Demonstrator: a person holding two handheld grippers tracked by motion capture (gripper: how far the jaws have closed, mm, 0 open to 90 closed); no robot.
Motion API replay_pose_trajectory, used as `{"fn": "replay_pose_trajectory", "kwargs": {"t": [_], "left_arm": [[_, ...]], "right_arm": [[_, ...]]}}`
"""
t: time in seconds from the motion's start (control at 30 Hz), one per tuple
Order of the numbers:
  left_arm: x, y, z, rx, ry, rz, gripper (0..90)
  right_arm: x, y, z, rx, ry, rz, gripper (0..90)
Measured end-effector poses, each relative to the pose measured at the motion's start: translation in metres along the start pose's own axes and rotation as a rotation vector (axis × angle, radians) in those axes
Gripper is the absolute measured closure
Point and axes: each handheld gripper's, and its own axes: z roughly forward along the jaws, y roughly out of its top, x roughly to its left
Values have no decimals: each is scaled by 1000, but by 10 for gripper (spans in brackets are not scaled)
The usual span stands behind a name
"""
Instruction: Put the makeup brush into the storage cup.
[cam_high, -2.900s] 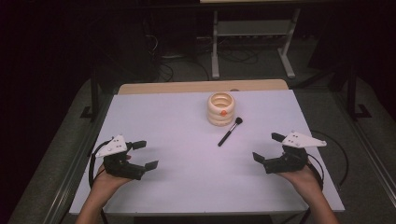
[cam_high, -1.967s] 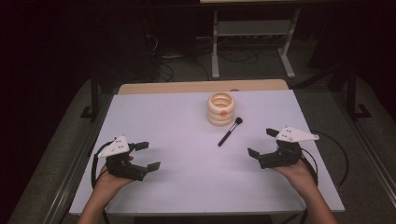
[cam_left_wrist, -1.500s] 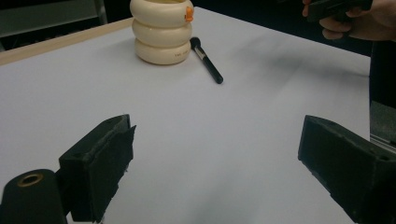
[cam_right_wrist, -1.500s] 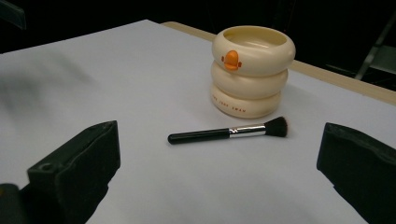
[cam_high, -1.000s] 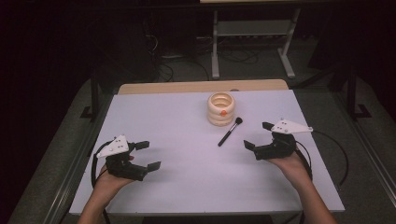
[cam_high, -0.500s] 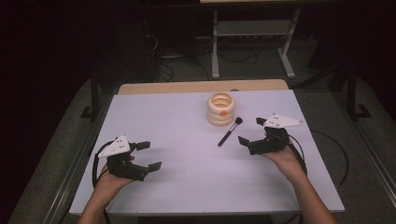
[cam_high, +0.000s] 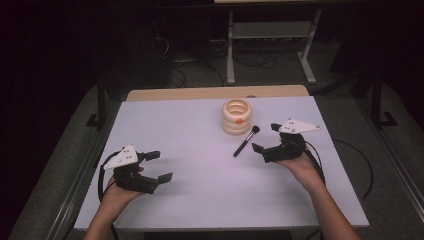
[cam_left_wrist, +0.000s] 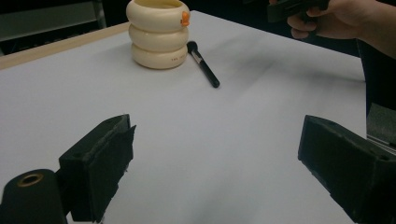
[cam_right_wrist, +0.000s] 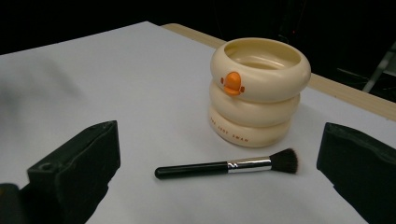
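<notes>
A slim black-handled makeup brush with a silver ferrule and dark bristles (cam_high: 246, 141) lies flat on the white desk (cam_high: 200, 130), right of the middle, its bristle end just beside the base of a cream-coloured ribbed holder shaped like three stacked rings, with a small orange duck-bill mark on its top ring (cam_high: 236, 116). In the right gripper view the brush (cam_right_wrist: 227, 166) lies crosswise between the two black jaws, handle to the left, bristles near the holder (cam_right_wrist: 259, 91) but whether they touch it I cannot tell. The right gripper (cam_high: 272, 139) hovers just beside the brush's handle end, its jaws released and spread wide with nothing between them. The holder stands upright toward the far edge of the desk, near the pale wooden strip (cam_high: 215, 93) that runs along that edge.

The left gripper (cam_high: 153, 166) sits low near the front-left of the desk, well apart from brush and holder, jaws likewise released and bare. From its view the brush (cam_left_wrist: 203, 64) and holder (cam_left_wrist: 158, 33) lie far ahead across open white surface. Wide free room spans the desk's middle and front; beyond the edges lies dark grey floor (cam_high: 60, 165)
</notes>
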Motion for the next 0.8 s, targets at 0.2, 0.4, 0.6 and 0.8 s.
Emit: {"fn": "replay_pose_trajectory", "kwargs": {"t": [0.2,0.4,0.6,0.8], "left_arm": [[0,0,-1,-8,0,-9,98],[0,0,0,-8,-4,-13,98],[1,-1,0,-8,-4,-19,98],[2,-2,0,-8,-5,-22,98]], "right_arm": [[-3,5,6,-7,5,-11,0],[-6,8,11,-7,7,-11,0],[-8,13,15,-3,5,-19,0],[-12,15,22,8,11,-12,0]]}}
